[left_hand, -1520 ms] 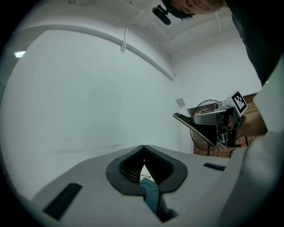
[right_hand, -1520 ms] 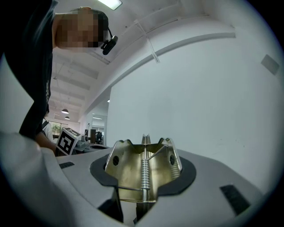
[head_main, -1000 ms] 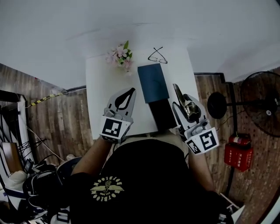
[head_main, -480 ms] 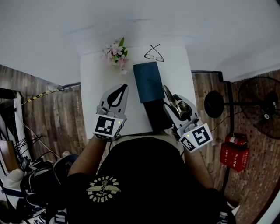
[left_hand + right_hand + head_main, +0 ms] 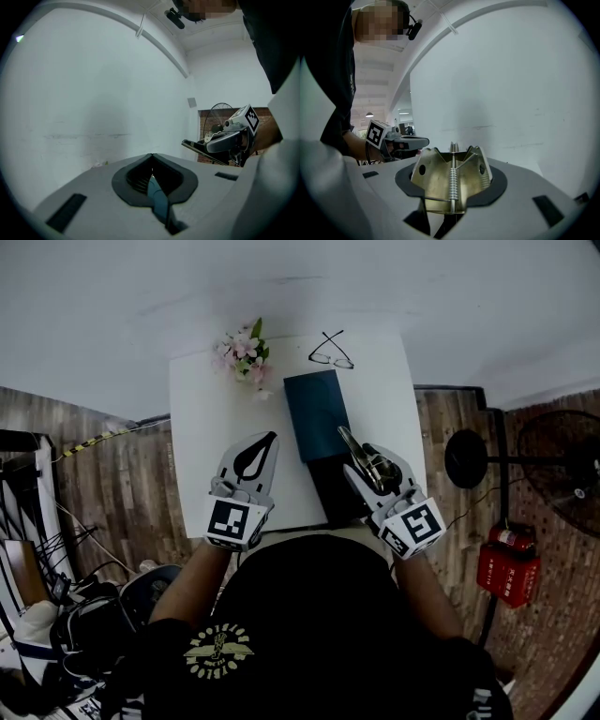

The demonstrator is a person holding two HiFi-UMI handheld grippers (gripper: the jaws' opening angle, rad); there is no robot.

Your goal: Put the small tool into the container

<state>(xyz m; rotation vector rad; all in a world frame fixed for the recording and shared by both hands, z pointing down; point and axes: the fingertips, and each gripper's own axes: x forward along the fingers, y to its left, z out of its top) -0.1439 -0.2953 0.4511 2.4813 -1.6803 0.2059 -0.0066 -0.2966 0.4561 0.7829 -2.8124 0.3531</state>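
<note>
- The left gripper (image 5: 269, 439), jaws together on nothing, has eased down slightly and hangs left of the box (image 5: 317, 413), clear of it.
- The box lies untouched on the table (image 5: 202, 413), with its black end (image 5: 336, 486) nearest the person.
- The right gripper (image 5: 367, 465), jaws part-way apart and clamped on the brass spring tool (image 5: 451, 180), has dropped from beside the box's right edge to above that black end. I judge that placing is close, though the tool is not yet in.
- Only the head view shows the box. Only the right gripper view shows the pads bearing on the tool's folded plates.
</note>
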